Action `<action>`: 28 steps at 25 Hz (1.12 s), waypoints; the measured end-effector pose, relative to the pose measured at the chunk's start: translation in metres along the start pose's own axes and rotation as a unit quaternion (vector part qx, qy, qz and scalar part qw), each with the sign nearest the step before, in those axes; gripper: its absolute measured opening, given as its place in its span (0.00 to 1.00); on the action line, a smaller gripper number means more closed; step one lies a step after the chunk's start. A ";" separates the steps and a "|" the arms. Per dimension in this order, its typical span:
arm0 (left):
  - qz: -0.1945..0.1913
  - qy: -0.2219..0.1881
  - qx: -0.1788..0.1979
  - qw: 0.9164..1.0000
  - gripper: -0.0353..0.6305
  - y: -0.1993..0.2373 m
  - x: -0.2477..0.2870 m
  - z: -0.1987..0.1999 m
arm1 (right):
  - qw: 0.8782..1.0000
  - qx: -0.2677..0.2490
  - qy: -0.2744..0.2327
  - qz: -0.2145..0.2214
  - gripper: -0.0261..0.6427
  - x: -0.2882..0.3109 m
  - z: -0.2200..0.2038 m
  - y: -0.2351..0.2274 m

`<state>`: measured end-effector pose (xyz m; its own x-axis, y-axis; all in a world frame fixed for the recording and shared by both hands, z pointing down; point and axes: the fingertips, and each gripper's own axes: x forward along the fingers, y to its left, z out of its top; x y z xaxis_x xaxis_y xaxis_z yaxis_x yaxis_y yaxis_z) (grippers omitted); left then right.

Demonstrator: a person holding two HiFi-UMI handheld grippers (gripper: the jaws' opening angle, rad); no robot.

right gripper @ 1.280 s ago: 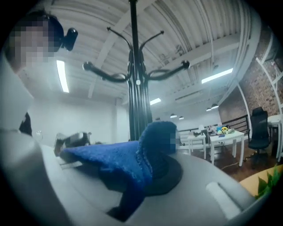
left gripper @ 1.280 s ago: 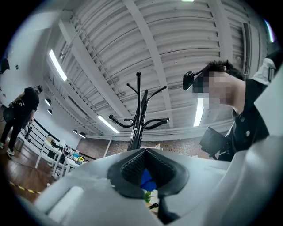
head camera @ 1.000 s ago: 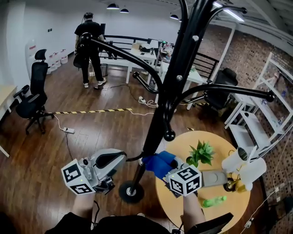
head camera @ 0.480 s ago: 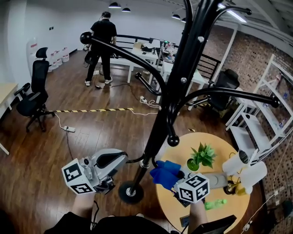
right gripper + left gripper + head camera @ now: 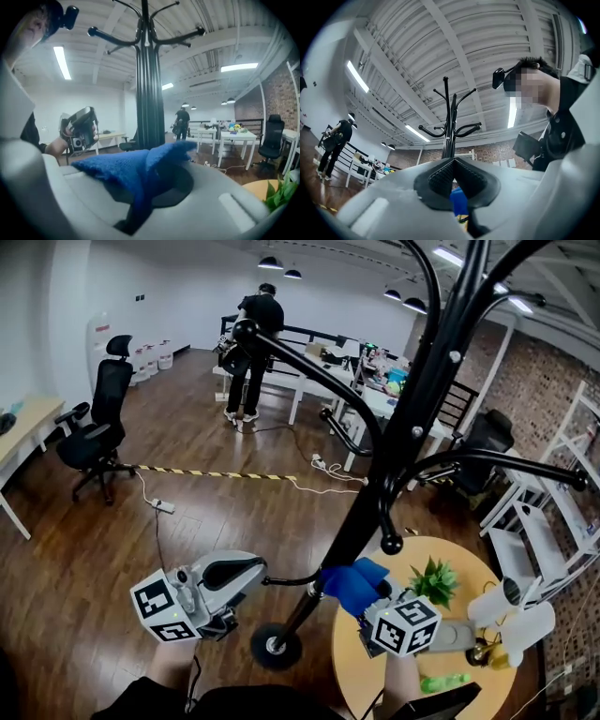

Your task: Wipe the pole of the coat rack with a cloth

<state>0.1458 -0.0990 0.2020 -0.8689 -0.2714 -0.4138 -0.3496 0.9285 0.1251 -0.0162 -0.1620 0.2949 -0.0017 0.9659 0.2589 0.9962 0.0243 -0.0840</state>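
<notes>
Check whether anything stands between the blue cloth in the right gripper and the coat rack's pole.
Nothing visible does. The right gripper holds the blue cloth close beside the pole. In the right gripper view the pole rises straight beyond the cloth, with only open air between.

One coat rack, one cloth, one plant, two grippers — and seemingly two office chairs.

Blue cloth, bunched, just beside black upright coat-rack pole
</notes>
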 end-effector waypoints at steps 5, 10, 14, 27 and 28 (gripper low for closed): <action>0.010 -0.010 0.011 1.000 0.06 0.003 -0.008 0.011 | 0.987 -0.002 -0.159 -0.002 0.08 -0.033 0.111 0.009; -0.005 -0.007 0.028 1.000 0.06 -0.004 -0.003 0.014 | 0.945 -0.029 -0.326 -0.016 0.08 -0.074 0.230 0.018; -0.009 -0.010 0.031 0.999 0.06 -0.006 0.001 0.013 | 0.927 -0.060 -0.369 -0.033 0.08 -0.110 0.275 0.023; -0.021 -0.013 0.017 1.000 0.06 -0.005 0.017 0.003 | 0.846 -0.068 -0.523 -0.078 0.08 -0.233 0.303 0.020; -0.021 -0.013 0.016 1.000 0.06 -0.006 0.016 0.002 | 0.853 -0.065 -0.512 -0.074 0.08 -0.222 0.300 0.018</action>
<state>0.1343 -0.1081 0.1927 -0.8442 -0.3030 -0.4423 -0.3734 0.9242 0.0796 -0.0237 -0.2986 -0.0527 -0.1376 0.6744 -0.7254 0.9797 0.2005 0.0007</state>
